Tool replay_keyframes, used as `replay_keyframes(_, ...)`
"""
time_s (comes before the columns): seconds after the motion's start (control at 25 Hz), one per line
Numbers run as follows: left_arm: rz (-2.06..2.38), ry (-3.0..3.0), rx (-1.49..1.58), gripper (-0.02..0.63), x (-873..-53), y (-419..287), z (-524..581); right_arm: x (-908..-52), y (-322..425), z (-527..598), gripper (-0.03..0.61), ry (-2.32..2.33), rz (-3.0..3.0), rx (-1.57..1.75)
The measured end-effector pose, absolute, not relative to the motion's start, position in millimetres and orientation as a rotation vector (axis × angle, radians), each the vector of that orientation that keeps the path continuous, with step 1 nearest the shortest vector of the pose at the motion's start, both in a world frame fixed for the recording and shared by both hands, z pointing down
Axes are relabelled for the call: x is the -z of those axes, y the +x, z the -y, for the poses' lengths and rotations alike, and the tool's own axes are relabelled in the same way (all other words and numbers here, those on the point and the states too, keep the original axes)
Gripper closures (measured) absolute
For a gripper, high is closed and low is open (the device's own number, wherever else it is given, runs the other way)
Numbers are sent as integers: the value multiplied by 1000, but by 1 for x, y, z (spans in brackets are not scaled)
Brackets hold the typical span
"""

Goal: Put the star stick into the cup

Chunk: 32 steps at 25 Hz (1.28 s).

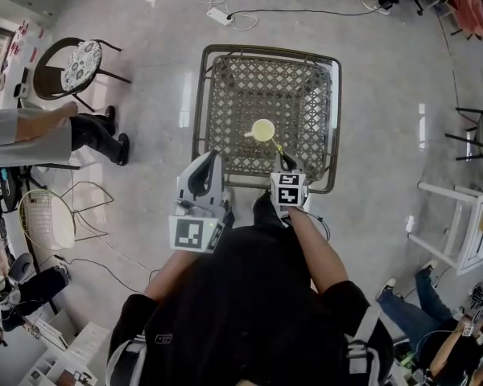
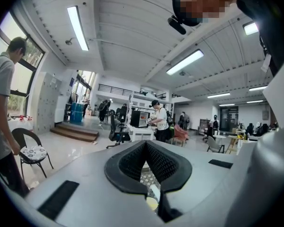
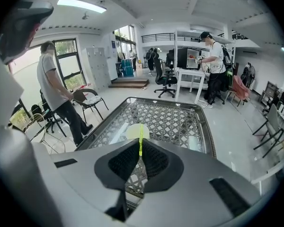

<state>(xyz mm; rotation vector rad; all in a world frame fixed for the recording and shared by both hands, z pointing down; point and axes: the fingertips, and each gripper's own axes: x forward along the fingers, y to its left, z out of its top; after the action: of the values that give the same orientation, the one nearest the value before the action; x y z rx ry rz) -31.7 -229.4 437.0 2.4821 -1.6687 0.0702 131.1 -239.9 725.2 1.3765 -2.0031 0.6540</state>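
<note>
A pale yellow cup (image 1: 263, 129) stands upright on the glass-topped lattice table (image 1: 201, 95), a little nearer than its middle. My right gripper (image 1: 286, 162) hovers over the table's near edge, shut on a thin green stick (image 1: 279, 148) that points toward the cup. In the right gripper view the stick (image 3: 140, 140) juts out from the closed jaws (image 3: 140, 151), its tip in line with the cup (image 3: 131, 132). No star end can be seen. My left gripper (image 1: 212, 159) is held beside it at the near left, shut and holding nothing. Its view tilts up; the cup (image 2: 152, 203) shows below the pads.
A person (image 1: 32, 131) stands left of the table beside a round-seat chair (image 1: 79, 59). A wire chair (image 1: 48, 215) is at the near left. A power strip with cable (image 1: 220, 13) lies on the floor beyond the table. White shelving (image 1: 467, 223) stands at the right.
</note>
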Motion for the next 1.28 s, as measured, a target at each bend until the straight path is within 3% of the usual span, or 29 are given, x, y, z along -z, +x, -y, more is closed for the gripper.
replay_keyframes(1.28,1627,2510,-48,598,-435,-37,223,-731,139,229,555,1443,1962,-675)
